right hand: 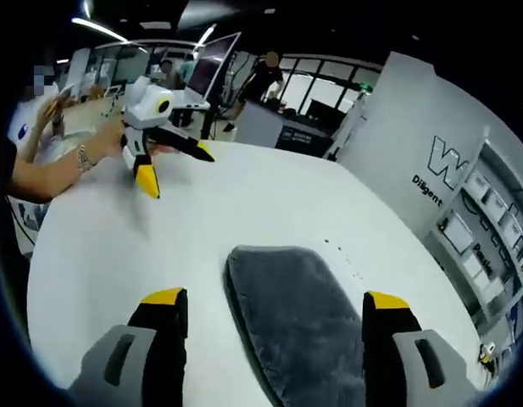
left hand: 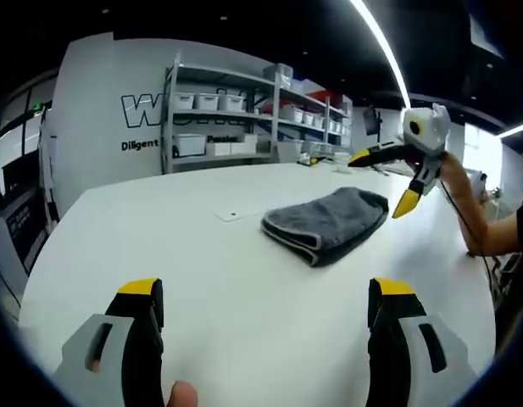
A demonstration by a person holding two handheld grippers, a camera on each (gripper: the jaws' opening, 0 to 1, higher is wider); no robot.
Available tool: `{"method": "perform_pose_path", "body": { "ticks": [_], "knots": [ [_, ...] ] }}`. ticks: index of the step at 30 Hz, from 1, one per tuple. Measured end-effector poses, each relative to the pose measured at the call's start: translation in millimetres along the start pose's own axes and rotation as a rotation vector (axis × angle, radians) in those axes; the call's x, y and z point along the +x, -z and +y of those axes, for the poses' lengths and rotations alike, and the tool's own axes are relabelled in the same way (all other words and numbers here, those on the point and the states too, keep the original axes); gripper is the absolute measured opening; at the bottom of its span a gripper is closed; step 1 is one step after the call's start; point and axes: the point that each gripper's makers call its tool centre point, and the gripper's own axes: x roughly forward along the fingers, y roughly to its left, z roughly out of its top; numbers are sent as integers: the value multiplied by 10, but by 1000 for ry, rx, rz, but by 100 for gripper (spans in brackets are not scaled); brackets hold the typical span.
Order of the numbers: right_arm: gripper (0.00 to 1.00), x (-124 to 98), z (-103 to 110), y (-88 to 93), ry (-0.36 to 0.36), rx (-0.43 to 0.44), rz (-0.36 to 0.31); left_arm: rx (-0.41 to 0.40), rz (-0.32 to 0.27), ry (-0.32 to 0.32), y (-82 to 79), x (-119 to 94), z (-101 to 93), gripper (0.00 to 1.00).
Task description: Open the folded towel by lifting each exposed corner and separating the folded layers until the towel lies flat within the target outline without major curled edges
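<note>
Nearest you in the left gripper view, your left claw point(left hand: 265, 301) stands wide apart, its yellow-tipped jaws over bare white worktop point(left hand: 117, 229) and holding nothing. A fingertip point(left hand: 183, 393) shows at the bottom edge between the jaws. Past the tips, the folded grey towel point(left hand: 327, 222) lies on the worktop, ahead and a little to the right, its stacked folded edges facing this camera. Nothing sits between the left claw and the towel. Just beyond the towel's left end there is a faint small mark point(left hand: 231, 215) on the surface.

In the right gripper view, your right claw point(right hand: 274, 298) is also spread wide and empty, with the towel point(right hand: 299, 326) lying lengthwise between the jaws and running down toward the bottom of the view. Whether the jaws touch the cloth, you cannot tell from here. A short row of small dark dots point(right hand: 342, 252) sits on the worktop just past the towel's far end.

Each claw appears in the other's view: the right one point(left hand: 384, 182) hangs above the towel's far right side, held in a hand point(left hand: 456, 174), and the left one point(right hand: 172, 170) hovers over the far-left worktop, its jaws apart.

Farther back, a shelving rack point(left hand: 244, 114) with white bins stands against a grey wall with lettering point(left hand: 142, 110). In the right gripper view, a person point(right hand: 261, 76) stands by a counter point(right hand: 278, 131) near bright windows.
</note>
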Motion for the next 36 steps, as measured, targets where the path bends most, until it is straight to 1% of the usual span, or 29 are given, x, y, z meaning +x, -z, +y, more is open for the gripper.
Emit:
{"method": "perform_pose_path", "body": {
  "ticks": [2, 7, 9, 11, 14, 15, 17, 18, 21, 25, 27, 30, 33, 34, 35, 36],
  "knots": [
    [79, 56, 27, -57, -10, -2, -10, 1, 0, -2, 0, -2, 5, 99],
    [69, 237, 208, -153, -60, -40, -10, -1, 1, -4, 4, -6, 17, 99],
    [57, 316, 319, -152, -103, -59, 5, 0, 6, -2, 18, 0, 18, 99],
    [46, 388, 390, -169, -124, -62, 0, -1, 9, -3, 27, 5, 21, 99],
    [44, 531, 497, -151, -154, -66, 9, -4, 12, -3, 39, 9, 23, 99],
    [42, 567, 523, -135, -161, -67, 14, -4, 12, -4, 39, 9, 25, 99],
    [35, 635, 552, -112, -162, -75, 16, -4, 13, -3, 41, 10, 28, 99],
    [33, 670, 554, -100, -154, -92, 16, -6, 15, -2, 47, 12, 28, 99],
    [32, 760, 575, -49, -136, -112, 32, -9, 19, -6, 60, 17, 40, 99],
    [23, 849, 586, -11, -132, -138, 47, -8, 19, -6, 60, 16, 35, 99],
    [22, 900, 573, -4, -127, -138, 52, -8, 20, -6, 62, 15, 34, 99],
    [19, 978, 600, 48, -120, -180, 72, -9, 20, -6, 58, 10, 39, 99],
    [13, 1034, 577, 84, -105, -200, 78, -11, 20, -7, 58, 6, 46, 99],
    [7, 1047, 553, 111, -100, -224, 89, -12, 20, -9, 59, 4, 52, 99],
    [6, 1049, 554, 154, -108, -262, 113, -12, 20, -10, 58, 3, 54, 99],
    [6, 1057, 570, 147, -108, -246, 99, -13, 19, -10, 58, 2, 55, 99]
  ]
}}
